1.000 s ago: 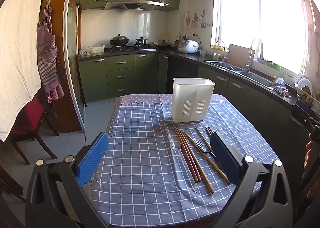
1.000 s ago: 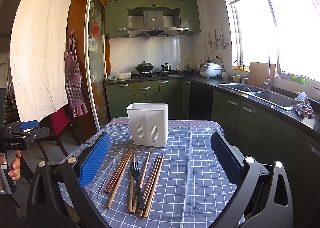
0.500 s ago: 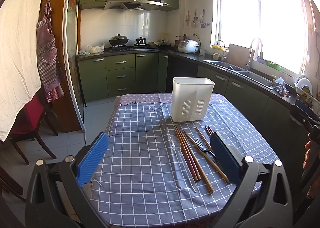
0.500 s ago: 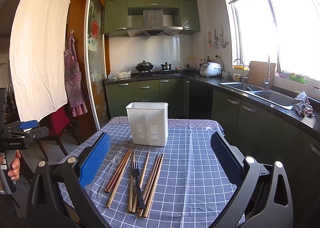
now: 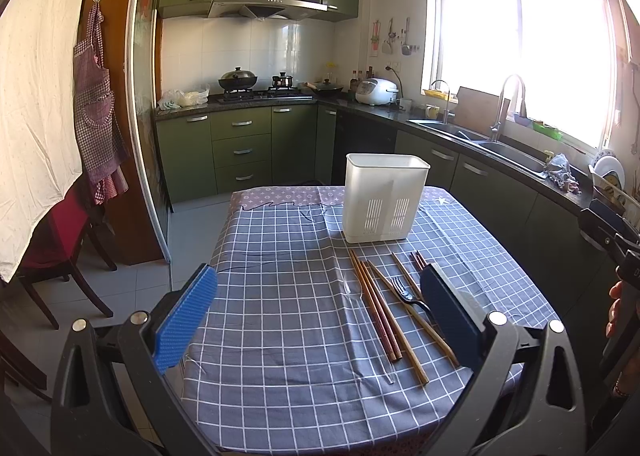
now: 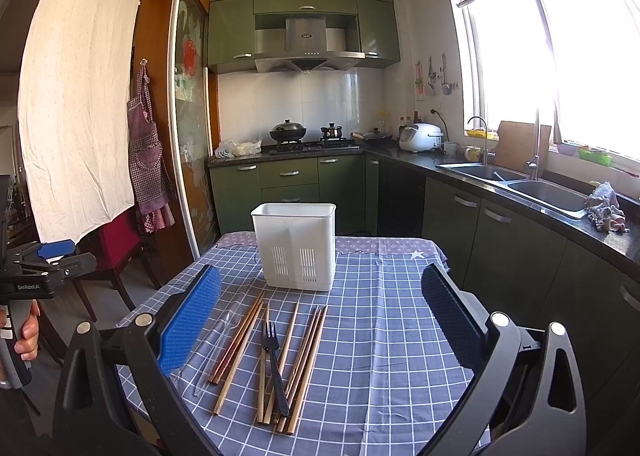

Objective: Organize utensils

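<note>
With both the left gripper (image 5: 318, 314) and right gripper (image 6: 320, 320) held spread and empty, the chopsticks (image 6: 240, 336) and fork (image 6: 273, 364) near the white caddy (image 6: 296, 246) are best lifted singly.

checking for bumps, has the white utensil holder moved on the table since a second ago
No. The white utensil holder sits on the same squares of the checked tablecloth.

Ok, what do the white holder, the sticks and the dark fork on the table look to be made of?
The holder looks like matte white plastic, with moulded slotted vents near its base. The chopsticks look like wood or bamboo: brown tones, dull surface. The fork is black and slightly glossy, probably plastic, though coated metal can't be excluded.
</note>
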A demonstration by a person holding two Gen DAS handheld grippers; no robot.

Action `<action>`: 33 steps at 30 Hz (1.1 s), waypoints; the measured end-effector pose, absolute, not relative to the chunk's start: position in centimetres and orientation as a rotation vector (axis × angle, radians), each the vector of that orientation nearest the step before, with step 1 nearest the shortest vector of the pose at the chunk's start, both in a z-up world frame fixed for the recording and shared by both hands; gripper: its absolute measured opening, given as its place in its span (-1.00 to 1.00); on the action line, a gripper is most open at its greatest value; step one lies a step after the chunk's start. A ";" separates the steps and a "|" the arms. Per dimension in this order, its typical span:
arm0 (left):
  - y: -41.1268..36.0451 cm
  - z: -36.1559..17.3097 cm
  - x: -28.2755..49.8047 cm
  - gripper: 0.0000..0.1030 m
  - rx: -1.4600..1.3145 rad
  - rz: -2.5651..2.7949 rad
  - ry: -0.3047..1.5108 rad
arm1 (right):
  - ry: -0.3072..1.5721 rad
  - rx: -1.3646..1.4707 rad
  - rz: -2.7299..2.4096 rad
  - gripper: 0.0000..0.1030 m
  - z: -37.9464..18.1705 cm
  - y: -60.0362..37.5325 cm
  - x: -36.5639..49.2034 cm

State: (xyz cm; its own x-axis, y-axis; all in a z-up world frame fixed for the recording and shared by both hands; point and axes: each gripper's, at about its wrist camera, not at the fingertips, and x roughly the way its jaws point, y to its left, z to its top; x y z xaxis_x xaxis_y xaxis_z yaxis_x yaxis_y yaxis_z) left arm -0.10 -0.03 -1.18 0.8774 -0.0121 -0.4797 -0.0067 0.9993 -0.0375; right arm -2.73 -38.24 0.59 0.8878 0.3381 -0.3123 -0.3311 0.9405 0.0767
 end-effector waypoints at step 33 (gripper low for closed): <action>-1.4 -5.0 7.5 0.88 -0.072 -0.095 0.735 | 0.533 -0.085 0.256 0.92 -4.0 -37.6 4.6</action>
